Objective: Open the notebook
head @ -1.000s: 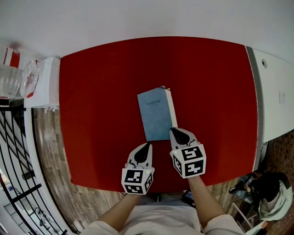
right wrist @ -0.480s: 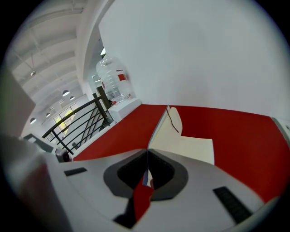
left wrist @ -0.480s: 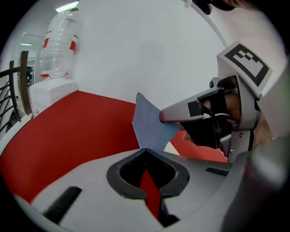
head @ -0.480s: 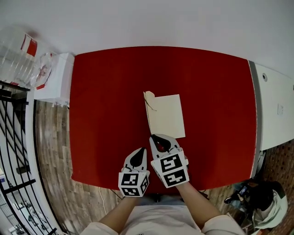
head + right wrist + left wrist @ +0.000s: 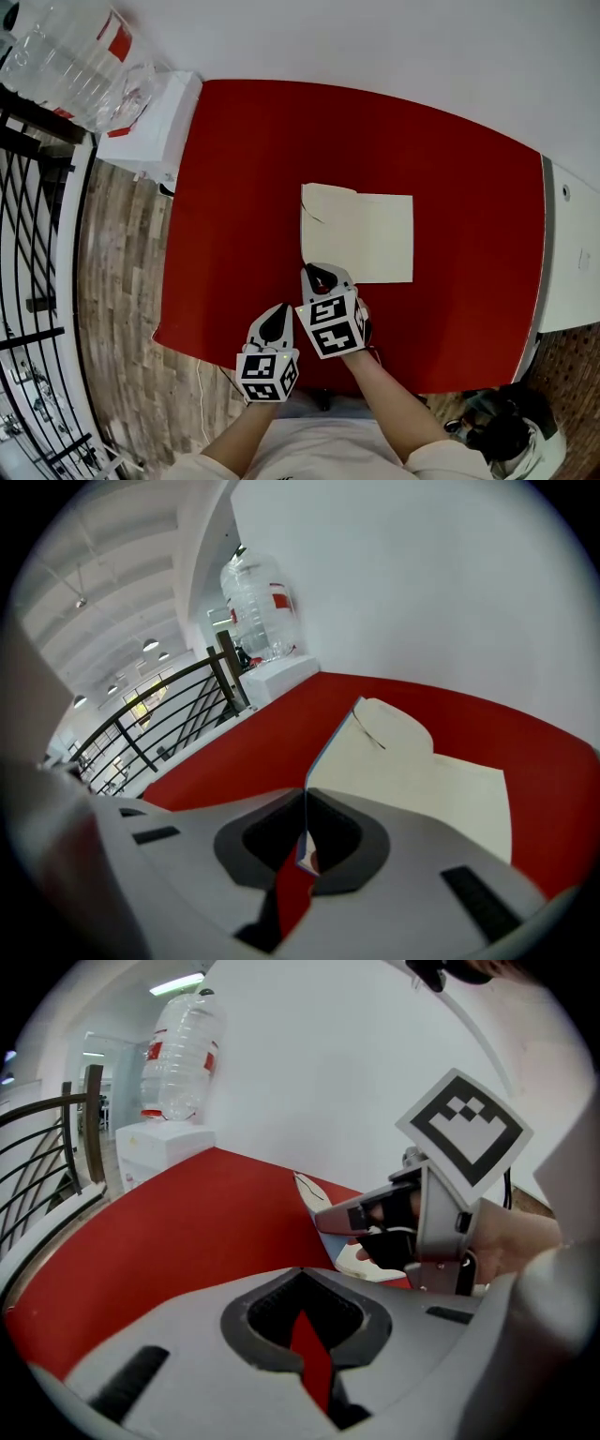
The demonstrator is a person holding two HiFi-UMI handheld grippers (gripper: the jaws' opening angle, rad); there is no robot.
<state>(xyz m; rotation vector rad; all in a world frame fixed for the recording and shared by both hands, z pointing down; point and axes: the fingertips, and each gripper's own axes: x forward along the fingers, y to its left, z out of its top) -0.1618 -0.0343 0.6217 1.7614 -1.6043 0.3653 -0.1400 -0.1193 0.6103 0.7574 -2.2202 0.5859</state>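
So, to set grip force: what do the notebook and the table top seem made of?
Notebook: matte cream paper pages; thin bendable cover, likely card, curling at its corner.
Table top: matte red, no glare; cloth or laminate, can't tell.

The notebook [image 5: 366, 239] lay central on the table [image 5: 234, 187]; the right gripper [image 5: 317, 274] was at its near left corner, the left gripper [image 5: 278, 317] just beside, nearer; bottles [image 5: 66, 56] stood on a cabinet [image 5: 155, 131] far left.

We see the notebook [image 5: 370, 239], closed with its blue face up a second ago, now laid open on cream pages [image 5: 384, 242]. Its cover [image 5: 323, 220], pinched in the jaws of the right gripper [image 5: 317, 274], has swung leftward and stands raised. That gripper has shifted left.
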